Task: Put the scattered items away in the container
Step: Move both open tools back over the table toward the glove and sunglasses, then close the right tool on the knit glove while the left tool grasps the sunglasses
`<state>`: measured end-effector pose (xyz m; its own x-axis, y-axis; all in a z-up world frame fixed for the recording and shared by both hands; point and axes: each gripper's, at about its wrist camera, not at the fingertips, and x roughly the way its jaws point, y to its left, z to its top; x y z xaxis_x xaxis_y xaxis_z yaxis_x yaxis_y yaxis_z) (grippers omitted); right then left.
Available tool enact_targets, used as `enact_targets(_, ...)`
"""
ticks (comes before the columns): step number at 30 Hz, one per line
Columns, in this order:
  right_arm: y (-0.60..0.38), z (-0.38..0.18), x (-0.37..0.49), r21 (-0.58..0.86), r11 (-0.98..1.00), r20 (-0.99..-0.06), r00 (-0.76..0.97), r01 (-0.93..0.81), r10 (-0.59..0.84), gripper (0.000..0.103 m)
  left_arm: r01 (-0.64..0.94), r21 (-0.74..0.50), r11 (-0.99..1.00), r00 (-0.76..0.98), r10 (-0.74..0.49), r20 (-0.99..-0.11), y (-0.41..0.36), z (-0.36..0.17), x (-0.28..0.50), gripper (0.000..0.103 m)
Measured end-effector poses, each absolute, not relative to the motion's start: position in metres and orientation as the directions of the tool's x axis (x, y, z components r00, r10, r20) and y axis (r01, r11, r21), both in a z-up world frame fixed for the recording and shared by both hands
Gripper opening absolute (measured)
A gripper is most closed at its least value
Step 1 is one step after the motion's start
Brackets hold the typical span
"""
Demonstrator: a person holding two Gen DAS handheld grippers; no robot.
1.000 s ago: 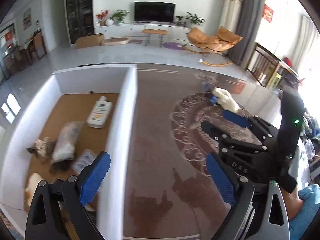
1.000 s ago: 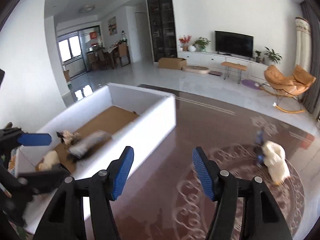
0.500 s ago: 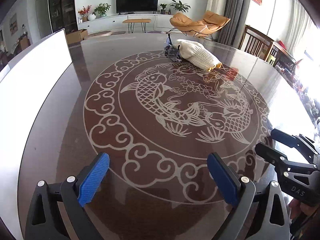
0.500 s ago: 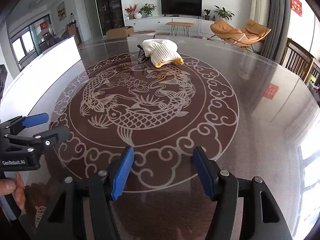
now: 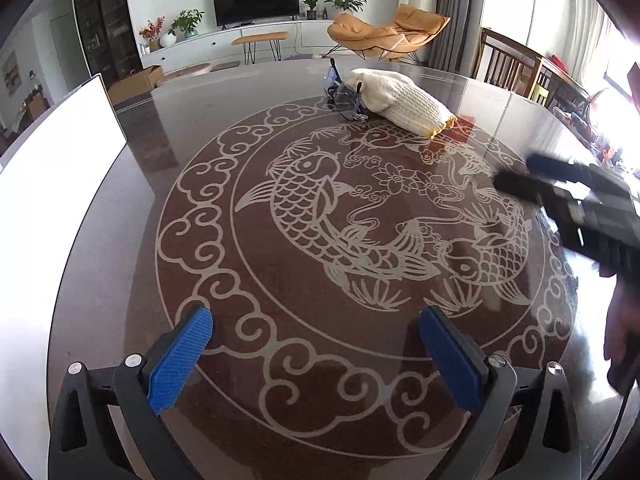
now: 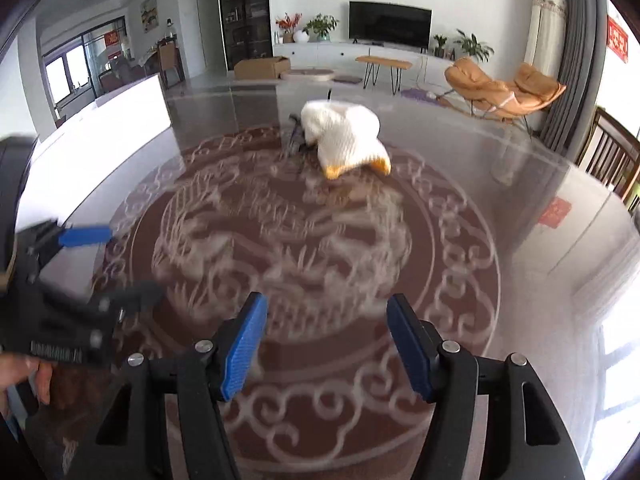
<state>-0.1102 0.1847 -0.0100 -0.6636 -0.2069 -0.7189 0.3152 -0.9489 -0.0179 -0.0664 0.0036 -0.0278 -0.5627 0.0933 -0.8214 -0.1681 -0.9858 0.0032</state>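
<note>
A white knitted glove point(image 5: 400, 98) point(image 6: 346, 138) with a yellow cuff lies at the far side of the dark round table point(image 5: 120, 216). Clear safety glasses point(image 5: 342, 96) point(image 6: 296, 136) lie against its left side. The white container point(image 5: 52, 176) point(image 6: 104, 124) stands at the table's left edge; only its outer wall shows. My left gripper point(image 5: 316, 354) is open and empty over the near part of the table, far from the glove. My right gripper point(image 6: 326, 346) is open and empty too, pointing at the glove from a distance. Each gripper appears blurred in the other's view.
The table top carries a pale fish and cloud pattern point(image 5: 360, 220). Wooden chairs point(image 5: 516, 70) stand at the table's far right. Beyond the table are an orange lounge chair point(image 6: 504, 88), a television point(image 6: 390, 26) and a cardboard box point(image 6: 262, 68) on the floor.
Both grippers swung away from above the container to face the glove and glasses. Since half a second ago the right gripper has moved closer to the glove and its view is blurred.
</note>
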Motion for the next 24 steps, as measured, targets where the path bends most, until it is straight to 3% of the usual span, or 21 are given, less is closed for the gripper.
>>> enact_targets(2,0.176,0.005,-0.152,-0.014,-0.946,-0.687,-0.69,0.323,-0.226,0.064,-0.168,0.003,-0.986,-0.563,0.093,-0.821,0.004,-0.028,-0.066,0.103)
enact_targets(7,0.135,0.0,-0.24,-0.093,-0.917,-0.769,-0.613,0.389,-0.182,0.064,-0.167,0.003,-0.986,-0.563,0.093,-0.821,0.004,-0.028,-0.066,0.103)
enact_targets(9,0.132,-0.009,-0.252,-0.117,-0.92,-0.79,-0.596,0.375,-0.143,0.059,-0.167,0.003,-0.986,-0.563,0.093,-0.821,0.004,-0.028,-0.067,0.103)
enact_targets(10,0.136,-0.014,-0.254,-0.107,-0.925,-0.797,-0.587,0.365,-0.14,0.046,-0.168,0.003,-0.986,-0.563,0.093,-0.821,0.004,-0.028,-0.067,0.103)
enact_targets(11,0.143,-0.016,-0.253,-0.098,-0.932,-0.795,-0.591,0.348,-0.138,0.037,-0.167,0.003,-0.986,-0.563,0.093,-0.821,0.004,-0.028,-0.067,0.103)
enact_targets(15,0.192,-0.018,-0.218,-0.08,-0.96,-0.767,-0.631,0.268,-0.113,0.036,-0.168,0.003,-0.986,-0.563,0.093,-0.821,0.004,-0.028,-0.067,0.103)
enact_targets(19,0.231,-0.024,-0.132,-0.243,-0.939,-0.724,-0.69,0.244,0.008,0.036,-0.164,0.004,-0.986,-0.562,0.09,-0.822,0.005,-0.028,-0.068,0.103)
enact_targets(24,0.243,-0.023,-0.096,-0.252,-0.94,-0.724,-0.69,0.228,0.027,0.036,-0.11,0.002,-0.994,-0.562,0.06,-0.825,0.02,-0.027,-0.096,0.103)
